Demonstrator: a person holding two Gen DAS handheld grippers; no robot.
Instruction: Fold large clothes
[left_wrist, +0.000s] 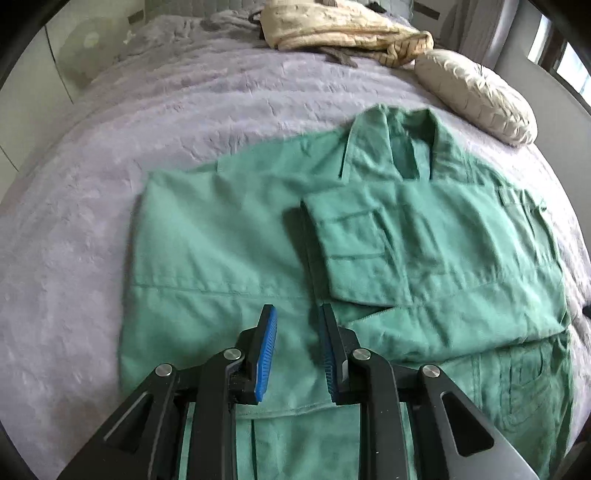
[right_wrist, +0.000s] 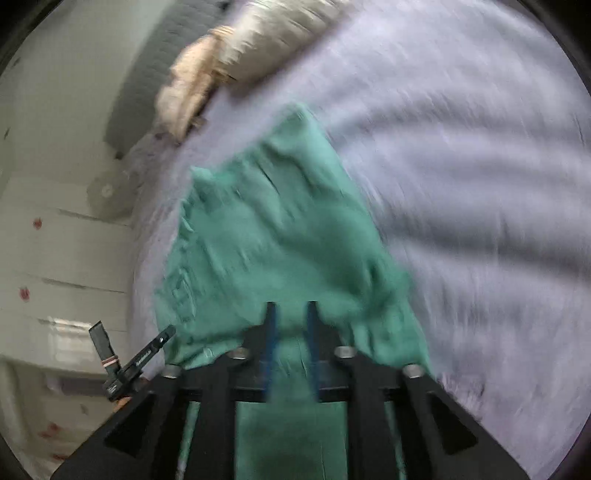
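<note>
Left wrist view: the left gripper (left_wrist: 298, 356) hovers over the green cotton work jacket (left_wrist: 229, 251), jaws parted and holding nothing. The jacket lies spread on the grey fleecy bed cover (left_wrist: 155, 110), one sleeve (left_wrist: 354, 243) folded across the chest ahead and right of the jaws, probably to narrow it. Bare cover lies left; a beige quilted pillow (left_wrist: 476, 92) sits far ahead.

Right wrist view, blurred: the right gripper (right_wrist: 291, 347) has its jaws apart with green cloth between them; whether they grip it I cannot tell. Open cover lies right.

A home bedroom: a lilac-covered bed (left_wrist: 184, 110) with a pillow (left_wrist: 476, 92) on it.
</note>
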